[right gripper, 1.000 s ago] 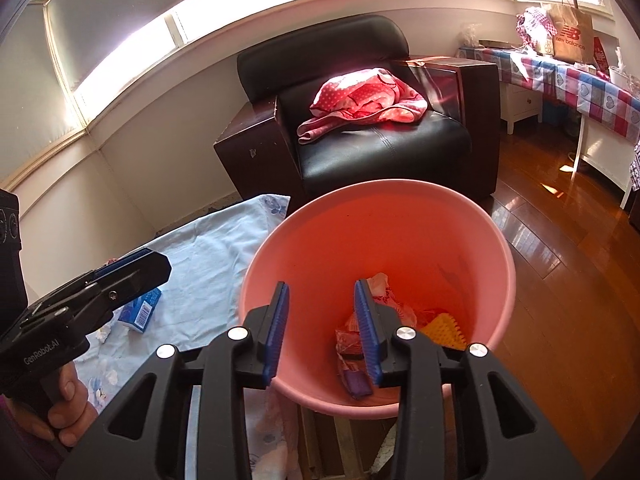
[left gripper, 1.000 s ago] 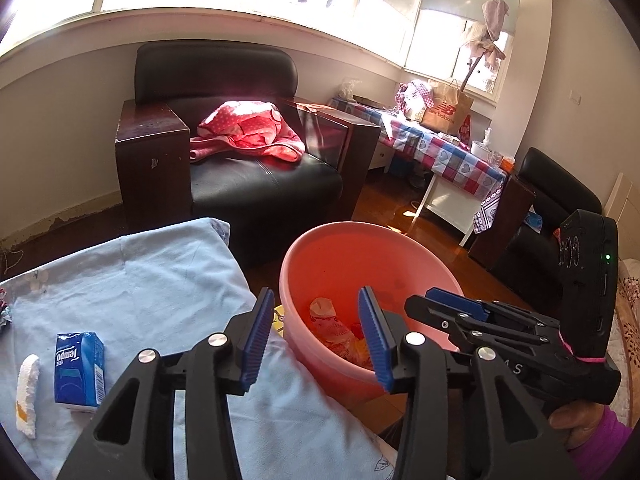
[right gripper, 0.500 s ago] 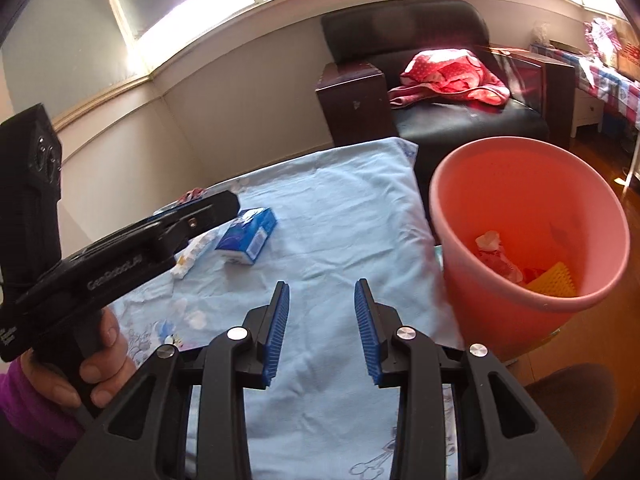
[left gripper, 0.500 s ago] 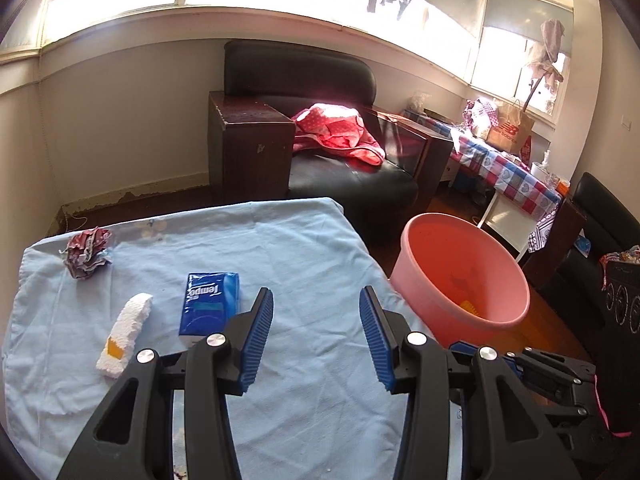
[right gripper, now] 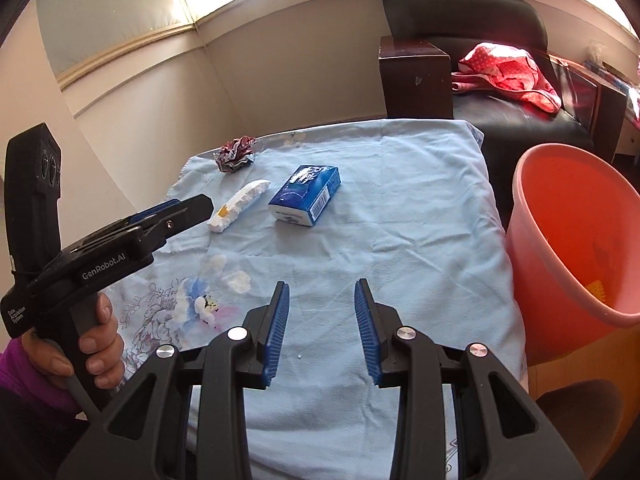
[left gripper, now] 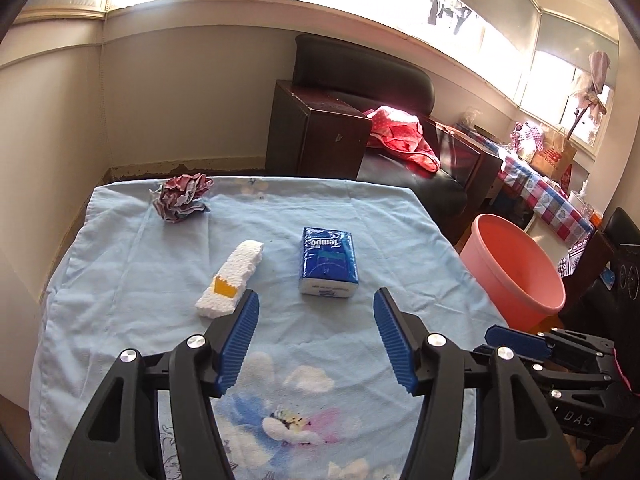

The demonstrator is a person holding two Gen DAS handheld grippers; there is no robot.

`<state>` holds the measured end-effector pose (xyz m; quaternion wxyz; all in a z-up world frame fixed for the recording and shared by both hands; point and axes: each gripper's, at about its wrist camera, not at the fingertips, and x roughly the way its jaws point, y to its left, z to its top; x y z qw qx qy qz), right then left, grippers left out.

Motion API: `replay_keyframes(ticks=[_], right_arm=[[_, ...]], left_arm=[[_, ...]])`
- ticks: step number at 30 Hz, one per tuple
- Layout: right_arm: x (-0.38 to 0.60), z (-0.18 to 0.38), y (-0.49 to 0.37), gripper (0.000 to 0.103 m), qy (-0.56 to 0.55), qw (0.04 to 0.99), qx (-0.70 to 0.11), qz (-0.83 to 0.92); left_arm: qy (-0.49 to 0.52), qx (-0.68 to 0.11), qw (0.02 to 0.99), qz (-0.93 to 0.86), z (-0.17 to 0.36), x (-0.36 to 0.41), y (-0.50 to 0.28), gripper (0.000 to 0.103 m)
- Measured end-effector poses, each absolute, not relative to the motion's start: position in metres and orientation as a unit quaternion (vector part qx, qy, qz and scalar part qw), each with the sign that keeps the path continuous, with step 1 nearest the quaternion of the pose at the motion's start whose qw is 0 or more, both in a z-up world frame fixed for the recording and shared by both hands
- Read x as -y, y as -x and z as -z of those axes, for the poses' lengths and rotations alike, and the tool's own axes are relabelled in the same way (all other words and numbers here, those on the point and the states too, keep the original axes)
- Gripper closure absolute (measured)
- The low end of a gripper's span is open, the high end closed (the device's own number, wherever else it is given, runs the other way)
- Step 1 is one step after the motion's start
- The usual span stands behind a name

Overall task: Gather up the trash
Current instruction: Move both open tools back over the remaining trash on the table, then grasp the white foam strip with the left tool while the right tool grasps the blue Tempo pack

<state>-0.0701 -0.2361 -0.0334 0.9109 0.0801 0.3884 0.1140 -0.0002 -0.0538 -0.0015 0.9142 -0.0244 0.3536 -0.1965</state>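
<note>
I've swung from the pink bucket [left gripper: 516, 268] to the blue sheet [left gripper: 400, 236]; my left gripper [left gripper: 316, 340] just widened, my right gripper [right gripper: 320, 328] hangs parted, both empty over bare cloth.

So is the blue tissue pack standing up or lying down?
Lying down. The blue tissue pack rests flat on its broad side on the blue cloth, its printed face turned up, beside the white wad. Nothing touches it.

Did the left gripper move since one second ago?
Yes. The left gripper, jaws just opened wider and empty, swung from above the pink bucket leftward to over the blue cloth.
</note>
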Motion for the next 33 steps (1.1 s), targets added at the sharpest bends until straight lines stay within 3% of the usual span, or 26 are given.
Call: replay_keyframes(ticks=[10,11,13,26,29,31,33], right_arm=[[0.215,0.036,0.03,0.068,-0.056,0.902,-0.405,-0.14],[0.214,0.038,0.024,0.056,-0.058,0.9,-0.409,-0.138],[0.21,0.04,0.012,0.047,-0.055,0.9,-0.411,-0.133],[0.177,0.05,-0.054,0.042,-0.047,0.888,-0.441,-0.119],[0.172,0.053,-0.064,0.037,-0.047,0.886,-0.447,-0.111],[0.167,0.053,-0.069,0.035,-0.049,0.886,-0.449,-0.109],[0.161,0.053,-0.074,0.034,-0.048,0.884,-0.452,-0.108]], left_arm=[[0.035,-0.381,0.911,0.153,0.02,0.02,-0.009,0.044],[0.035,-0.381,0.911,0.151,0.021,0.019,-0.011,0.044],[0.034,-0.385,0.91,0.151,0.021,0.017,-0.017,0.044],[-0.021,-0.424,0.896,0.132,0.043,0.033,-0.069,0.044],[-0.028,-0.428,0.894,0.128,0.048,0.035,-0.073,0.052],[-0.035,-0.43,0.893,0.128,0.052,0.036,-0.074,0.071],[-0.039,-0.431,0.892,0.128,0.055,0.036,-0.074,0.083]])
